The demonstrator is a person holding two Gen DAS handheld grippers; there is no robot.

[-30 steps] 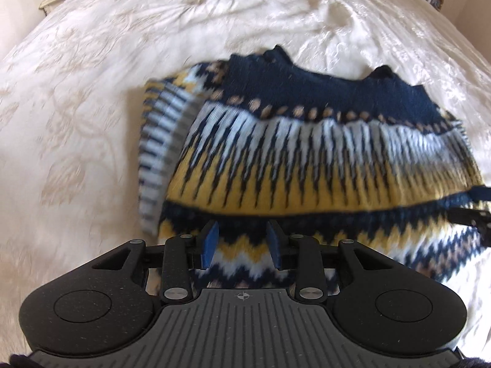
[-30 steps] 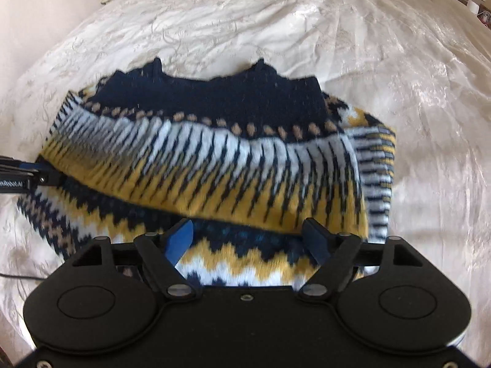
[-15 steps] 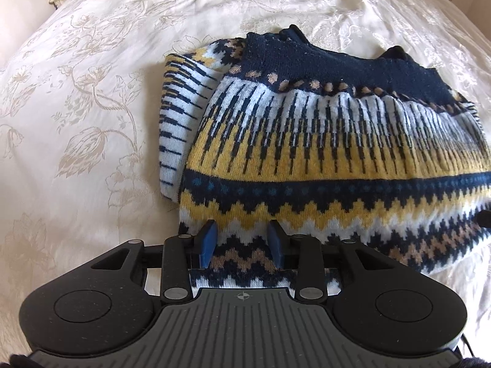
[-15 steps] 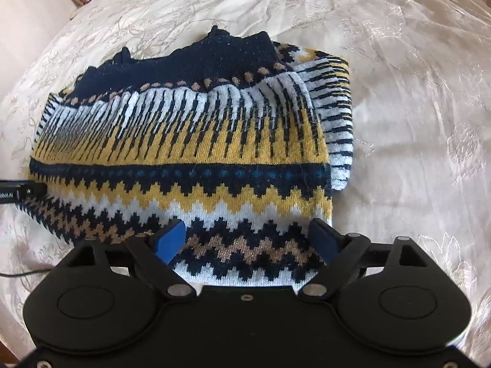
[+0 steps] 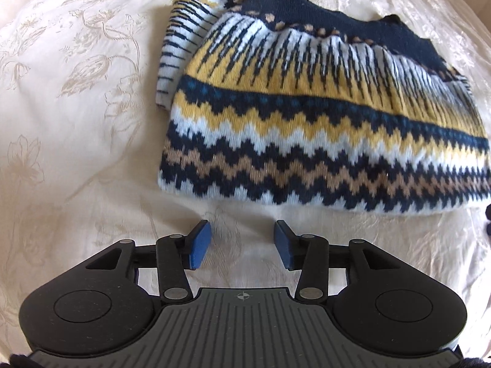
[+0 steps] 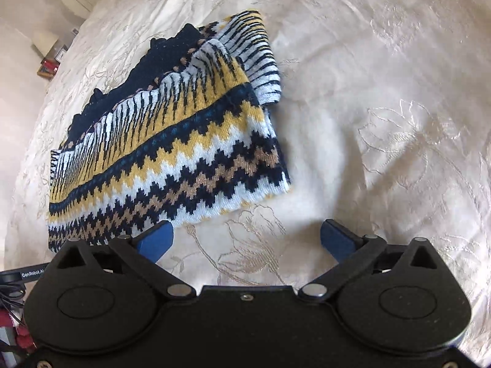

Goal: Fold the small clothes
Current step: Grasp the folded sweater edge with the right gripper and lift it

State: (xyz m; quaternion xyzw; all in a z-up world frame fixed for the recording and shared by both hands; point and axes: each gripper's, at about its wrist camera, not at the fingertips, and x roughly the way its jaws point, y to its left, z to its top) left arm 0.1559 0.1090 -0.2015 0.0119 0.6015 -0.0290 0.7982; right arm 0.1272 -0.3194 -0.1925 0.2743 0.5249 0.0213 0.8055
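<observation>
Left wrist view: the left gripper (image 5: 242, 243) has its blue fingers (image 5: 198, 245) spread, holding nothing, above the cream bedspread (image 5: 76, 153). The folded patterned sweater (image 5: 322, 128) lies flat on the bed at 12 to 1 o'clock, just beyond the fingertips, apart from them.

Right wrist view: the right gripper (image 6: 245, 239) has its fingers spread wide and empty. The sweater (image 6: 172, 153) lies at 10 to 11 o'clock, its near edge just beside the left finger (image 6: 156, 240).
</observation>
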